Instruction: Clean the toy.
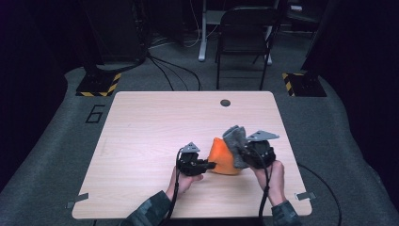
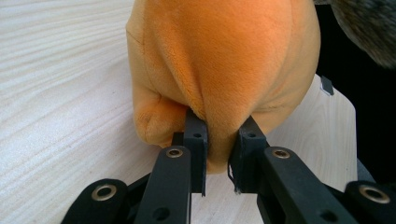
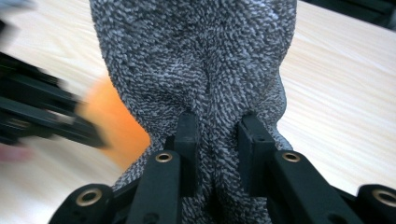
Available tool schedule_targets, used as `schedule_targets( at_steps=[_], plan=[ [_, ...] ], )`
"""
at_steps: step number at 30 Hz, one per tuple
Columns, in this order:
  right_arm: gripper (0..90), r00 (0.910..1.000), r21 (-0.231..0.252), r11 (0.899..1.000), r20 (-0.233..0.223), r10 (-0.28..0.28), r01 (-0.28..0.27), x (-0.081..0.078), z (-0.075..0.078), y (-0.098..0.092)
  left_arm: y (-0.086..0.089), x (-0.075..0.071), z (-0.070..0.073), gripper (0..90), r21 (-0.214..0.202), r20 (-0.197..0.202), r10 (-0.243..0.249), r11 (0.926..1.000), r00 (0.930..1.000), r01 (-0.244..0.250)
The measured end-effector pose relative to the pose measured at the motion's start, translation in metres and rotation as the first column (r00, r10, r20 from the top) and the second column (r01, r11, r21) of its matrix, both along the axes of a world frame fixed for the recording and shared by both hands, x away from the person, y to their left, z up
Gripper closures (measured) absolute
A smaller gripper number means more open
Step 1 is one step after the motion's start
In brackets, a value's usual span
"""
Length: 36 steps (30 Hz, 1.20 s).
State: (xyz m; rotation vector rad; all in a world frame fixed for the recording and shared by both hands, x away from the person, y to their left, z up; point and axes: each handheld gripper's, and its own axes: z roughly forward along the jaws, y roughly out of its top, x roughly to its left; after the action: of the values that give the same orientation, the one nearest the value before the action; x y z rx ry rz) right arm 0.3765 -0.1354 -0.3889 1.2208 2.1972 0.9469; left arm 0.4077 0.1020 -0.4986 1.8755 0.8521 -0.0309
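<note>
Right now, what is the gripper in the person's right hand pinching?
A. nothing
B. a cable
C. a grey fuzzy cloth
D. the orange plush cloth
C: in the right gripper view the right gripper has its jaws pressed into a fold of the grey fuzzy cloth.

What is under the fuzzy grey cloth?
The grey cloth, pinched by the right gripper, hangs beside the orange plush over the table. Whatever its folds cover is hidden.

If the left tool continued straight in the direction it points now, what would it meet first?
The left tool is already shut on a fold of the orange plush cloth, so it would push straight into that. Behind it, probably, comes the grey fuzzy cloth held by the right tool.
</note>
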Motion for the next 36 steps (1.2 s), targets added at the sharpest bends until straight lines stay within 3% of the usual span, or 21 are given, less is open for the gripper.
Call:
schedule_targets(
  at_steps=[4,9,13,19,24,31,36],
  plan=[
    [71.8,0.9984,-0.037,0.998,-0.003,0.056,-0.057,-0.002,-0.006,0.027,0.000,-0.001,-0.001,78.5,0.018,0.009,-0.001,0.9998,1.0000,0.001],
    [71.8,0.9985,-0.055,0.997,0.006,0.055,-0.054,-0.001,-0.016,0.031,-0.002,-0.002,-0.002,78.4,0.034,0.016,-0.006,0.9994,0.9999,0.005],
    [71.9,0.9990,-0.076,0.996,0.001,0.045,-0.045,0.001,-0.019,0.025,-0.005,-0.003,-0.002,78.1,0.033,0.029,-0.012,0.9994,0.9995,0.011],
    [71.8,0.9998,-0.092,0.996,-0.012,-0.015,0.014,0.005,-0.026,0.007,-0.004,-0.002,-0.003,77.9,0.041,0.036,-0.015,0.9990,0.9992,0.014],
    [71.7,0.9953,-0.075,0.995,-0.061,-0.075,0.070,0.014,-0.039,-0.016,-0.005,-0.003,-0.003,77.7,0.043,0.040,-0.019,0.9989,0.9990,0.018],
    [71.7,0.9780,-0.108,0.983,-0.133,-0.161,0.147,0.028,-0.067,-0.040,-0.005,-0.003,-0.003,77.5,0.047,0.045,-0.020,0.9987,0.9988,0.018],
    [71.6,0.9642,-0.153,0.979,-0.206,-0.167,0.137,0.039,-0.097,-0.047,-0.005,-0.004,-0.003,77.3,0.050,0.050,-0.022,0.9986,0.9985,0.019]
  ],
)
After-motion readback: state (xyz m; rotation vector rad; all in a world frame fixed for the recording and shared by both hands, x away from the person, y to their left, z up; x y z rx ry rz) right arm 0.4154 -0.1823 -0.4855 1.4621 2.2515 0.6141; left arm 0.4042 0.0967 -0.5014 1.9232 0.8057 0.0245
